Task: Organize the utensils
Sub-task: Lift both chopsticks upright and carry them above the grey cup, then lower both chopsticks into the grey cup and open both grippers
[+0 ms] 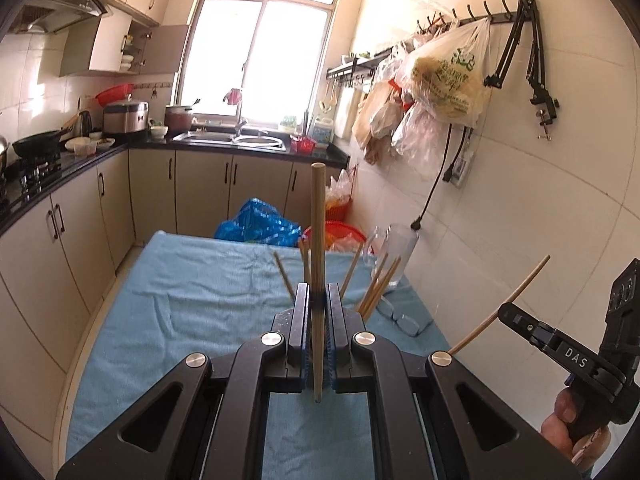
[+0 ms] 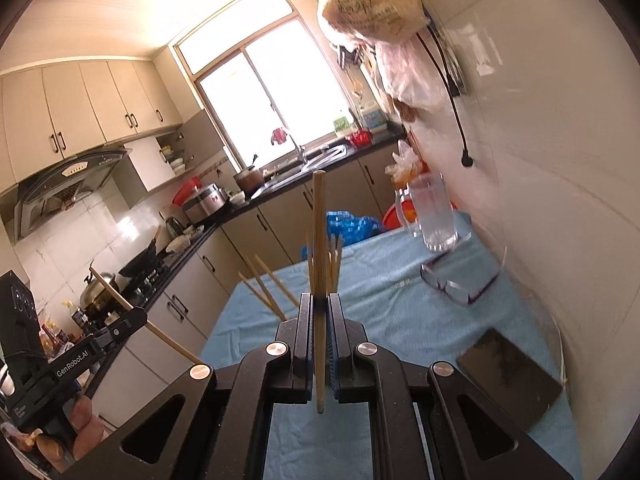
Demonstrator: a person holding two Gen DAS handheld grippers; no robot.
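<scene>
Clamped between the left tongs [image 1: 318, 300], one bamboo chopstick [image 1: 318, 240] is standing upright, pale and round-tipped. Beyond them, more chopsticks [image 1: 376, 288] are leaning bunched over the blue-clothed surface [image 1: 200, 292]; their holder is hidden.

Right tongs [image 2: 320, 306] are likewise gripping a single chopstick [image 2: 319, 240]. Sorting is looking partly done, with both sticks still to be placed.

we see daylight flooding through the blown-out window [image 1: 260, 52]; fisheye edges curve and darken, and the right view's wall [image 2: 540, 200] blurs.
</scene>
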